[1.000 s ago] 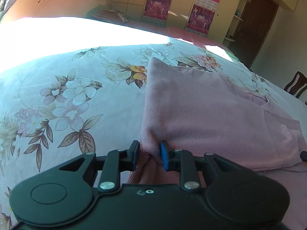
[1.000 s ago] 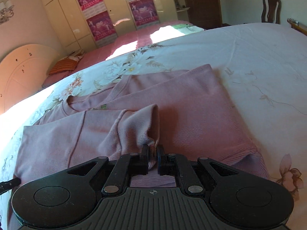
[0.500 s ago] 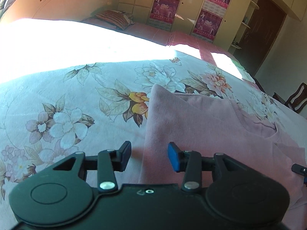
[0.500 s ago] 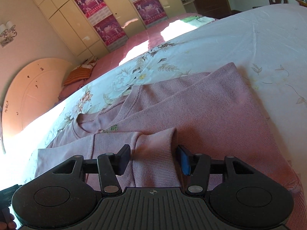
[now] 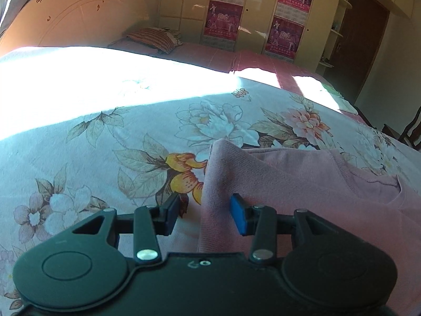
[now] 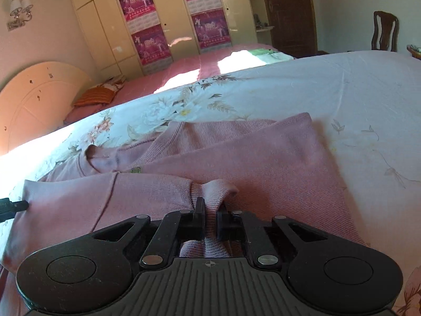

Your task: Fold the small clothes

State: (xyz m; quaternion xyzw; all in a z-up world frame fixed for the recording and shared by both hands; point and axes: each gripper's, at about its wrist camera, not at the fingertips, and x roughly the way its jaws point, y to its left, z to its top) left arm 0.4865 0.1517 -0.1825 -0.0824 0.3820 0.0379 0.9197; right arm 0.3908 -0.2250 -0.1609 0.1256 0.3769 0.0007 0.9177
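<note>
A pink knit sweater (image 5: 302,184) lies flat on the floral bedsheet (image 5: 105,158), one sleeve folded across its body. My left gripper (image 5: 205,206) is open at the sweater's left folded edge. That edge lies loosely between the pads, untouched by the left pad. In the right wrist view the sweater (image 6: 263,152) fills the middle. My right gripper (image 6: 210,206) is closing, and its pads pinch the ribbed sleeve cuff (image 6: 218,188), which bunches up between them. The tip of the left gripper (image 6: 10,206) shows at the sweater's far left edge.
The bedsheet (image 6: 355,92) stretches wide to the right. Sunlight blanks out the far left of the bed. Behind are a second bed with a striped pillow (image 5: 155,38), a headboard (image 6: 34,100), wardrobes with posters (image 6: 147,21), a dark door (image 6: 289,10) and a chair (image 6: 384,30).
My left gripper let go of the sweater's hem, opened, and moved forward along its left edge. My right gripper opened over the sleeve cuff, then shut on it again.
</note>
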